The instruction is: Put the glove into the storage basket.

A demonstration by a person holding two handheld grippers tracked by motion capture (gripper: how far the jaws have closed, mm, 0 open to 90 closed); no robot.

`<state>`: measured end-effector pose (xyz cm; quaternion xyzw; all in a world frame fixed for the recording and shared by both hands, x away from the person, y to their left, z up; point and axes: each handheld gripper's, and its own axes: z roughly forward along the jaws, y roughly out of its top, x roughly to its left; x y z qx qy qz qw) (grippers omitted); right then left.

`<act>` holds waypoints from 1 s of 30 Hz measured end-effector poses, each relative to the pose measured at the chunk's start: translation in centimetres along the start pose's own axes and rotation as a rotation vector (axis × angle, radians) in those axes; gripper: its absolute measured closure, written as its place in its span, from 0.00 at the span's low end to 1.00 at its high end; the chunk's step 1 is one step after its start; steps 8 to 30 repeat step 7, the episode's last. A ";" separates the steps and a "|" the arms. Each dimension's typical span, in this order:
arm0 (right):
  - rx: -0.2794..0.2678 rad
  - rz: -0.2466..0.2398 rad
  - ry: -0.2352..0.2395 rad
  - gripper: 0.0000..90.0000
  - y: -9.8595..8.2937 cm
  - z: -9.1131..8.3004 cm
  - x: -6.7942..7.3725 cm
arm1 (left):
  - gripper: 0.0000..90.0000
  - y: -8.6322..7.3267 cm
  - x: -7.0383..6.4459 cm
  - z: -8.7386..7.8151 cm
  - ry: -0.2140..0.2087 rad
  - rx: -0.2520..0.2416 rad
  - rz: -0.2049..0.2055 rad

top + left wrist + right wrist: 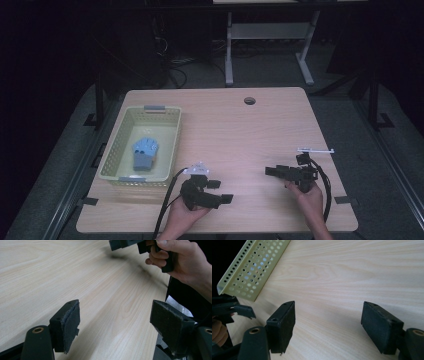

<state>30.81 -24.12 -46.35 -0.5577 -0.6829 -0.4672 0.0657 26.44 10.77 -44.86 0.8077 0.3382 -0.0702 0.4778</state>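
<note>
Blue glove lies inside the pale yellow perforated basket, toward its near half, on the left part of the wooden surface; a grey clip sits on the basket's far rim and another on its near rim. Both grippers hover over the near edge of the surface, well apart from the glove. In the high view the left gripper is held in the person's left hand, just beside the basket's near right corner, its jaws pointing to the right. The left gripper view shows its two black padded jaws spread wide with bare wood between them, and the person's right hand gripping the other tool farther off. The right gripper sits in the right hand near the right edge, jaws pointing left toward the middle of the surface, with cables trailing back past the wrist. In the right gripper view its jaws are likewise spread wide over bare wood, the basket's perforated wall standing at the upper left. A small white strip lies on the surface just beyond the right gripper.
</note>
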 end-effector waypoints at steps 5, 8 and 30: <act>-0.003 -0.016 0.020 0.29 -0.3 0.0 0.4 | 0.26 -0.5 -0.6 -0.3 0.000 -0.001 0.031; -0.005 -0.027 0.031 0.29 -0.3 0.0 0.4 | 0.26 -0.5 -0.8 -0.5 0.005 -0.008 0.045; -0.005 -0.027 0.031 0.29 -0.3 0.0 0.4 | 0.26 -0.5 -0.8 -0.5 0.005 -0.008 0.045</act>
